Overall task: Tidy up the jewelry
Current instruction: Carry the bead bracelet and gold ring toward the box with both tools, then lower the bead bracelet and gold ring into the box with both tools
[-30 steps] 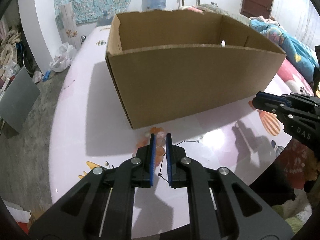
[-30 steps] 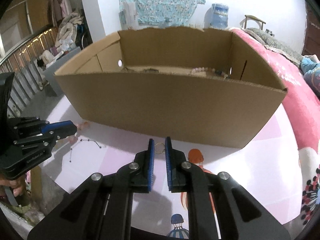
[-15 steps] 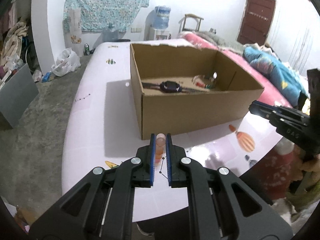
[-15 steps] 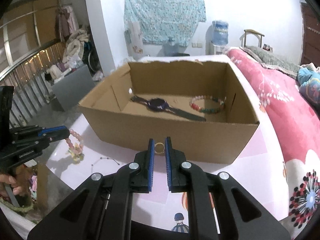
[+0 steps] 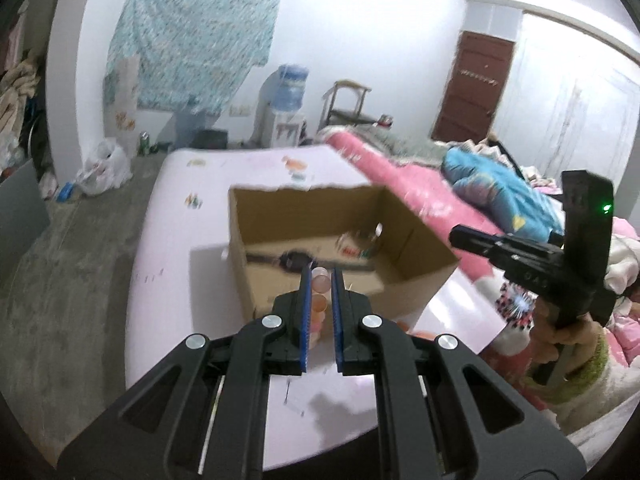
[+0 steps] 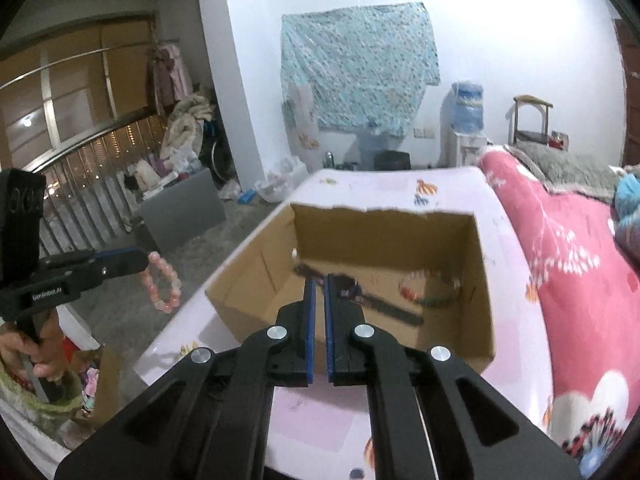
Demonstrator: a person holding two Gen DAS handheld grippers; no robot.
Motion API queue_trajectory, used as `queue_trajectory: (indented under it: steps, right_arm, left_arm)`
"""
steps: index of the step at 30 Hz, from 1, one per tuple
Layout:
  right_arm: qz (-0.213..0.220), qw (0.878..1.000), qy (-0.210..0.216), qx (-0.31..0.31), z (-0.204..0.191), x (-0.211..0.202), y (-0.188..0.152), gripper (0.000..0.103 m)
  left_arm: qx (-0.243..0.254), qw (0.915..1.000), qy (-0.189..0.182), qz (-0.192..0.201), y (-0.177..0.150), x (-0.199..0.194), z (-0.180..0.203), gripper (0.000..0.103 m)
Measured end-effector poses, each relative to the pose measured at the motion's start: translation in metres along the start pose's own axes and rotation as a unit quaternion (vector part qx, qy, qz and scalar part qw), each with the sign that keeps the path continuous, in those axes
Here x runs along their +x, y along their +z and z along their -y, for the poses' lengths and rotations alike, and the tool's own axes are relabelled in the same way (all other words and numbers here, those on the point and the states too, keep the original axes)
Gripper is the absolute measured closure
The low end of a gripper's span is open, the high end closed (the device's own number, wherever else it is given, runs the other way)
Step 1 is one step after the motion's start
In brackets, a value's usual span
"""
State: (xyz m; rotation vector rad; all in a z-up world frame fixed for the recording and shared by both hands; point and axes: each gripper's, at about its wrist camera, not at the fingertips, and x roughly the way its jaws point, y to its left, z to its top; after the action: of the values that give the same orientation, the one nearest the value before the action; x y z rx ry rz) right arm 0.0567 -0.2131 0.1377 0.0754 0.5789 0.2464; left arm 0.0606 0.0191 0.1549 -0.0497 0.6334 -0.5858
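My left gripper (image 5: 320, 276) is clamped on a pink bead bracelet (image 6: 162, 282), which dangles in a loop from its tips, held in the air left of the cardboard box (image 6: 256, 280) and above the bench (image 5: 176, 240). My right gripper (image 6: 320, 280) is nearly closed, its blue pads a narrow slit apart; I cannot tell whether anything sits between them. It is raised over the near wall of the box. Inside on the box floor lie a dark wristwatch (image 6: 360, 296) and, well to its right, a multicoloured bead bracelet (image 6: 430, 290), apart from each other. A pink bedspread (image 6: 560, 264) lies right of the bench; a water dispenser (image 5: 290, 96) and a wooden chair (image 5: 348, 104) stand by the far wall.
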Motion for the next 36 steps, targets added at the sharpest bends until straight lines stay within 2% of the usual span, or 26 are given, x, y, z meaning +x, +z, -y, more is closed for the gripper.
queue_trajectory:
  steps: [4,7,9,11,15,18,20,25,31,36]
  right_arm:
    - [0.012,1.000,-0.001,0.000,0.007,-0.007,0.014,0.098]
    - [-0.001,1.000,0.025,0.017,0.016,-0.008,0.002,0.096]
    - [-0.025,0.999,0.037,0.031,0.020,0.000,-0.016,0.078]
    - [-0.053,0.997,0.050,0.039,0.021,0.011,-0.036,0.072]
    - [-0.129,0.990,0.055,0.020,0.011,0.050,-0.085,0.072]
    - [-0.175,0.983,0.055,0.002,0.001,0.082,-0.113,0.072]
    - [-0.189,0.981,0.051,-0.014,-0.004,0.096,-0.124,0.072]
    - [-0.202,0.978,0.049,-0.035,-0.014,0.112,-0.132,0.079]
    - [-0.205,0.976,0.044,-0.068,-0.025,0.118,-0.130,0.089]
    - [-0.205,0.975,0.049,-0.078,-0.026,0.119,-0.129,0.090]
  left_arm:
    - [0.017,0.9997,0.000,0.017,0.018,0.005,0.009,0.094]
    - [0.011,0.9999,0.001,0.010,0.016,0.012,0.008,0.094]
    - [0.002,1.0000,-0.002,-0.001,0.010,0.017,0.006,0.094]
    - [-0.009,0.9998,-0.007,-0.017,-0.001,0.023,0.003,0.094]
    - [-0.024,0.9984,-0.009,-0.051,-0.027,0.039,0.001,0.094]
    - [-0.021,0.9961,0.005,-0.086,-0.050,0.058,0.002,0.094]
    - [-0.017,0.9943,0.013,-0.105,-0.064,0.069,0.003,0.094]
    - [-0.015,0.9902,0.021,-0.137,-0.085,0.089,0.000,0.094]
    - [-0.003,0.9881,0.023,-0.152,-0.092,0.105,0.003,0.094]
    - [-0.004,0.9870,0.026,-0.158,-0.094,0.111,-0.001,0.094]
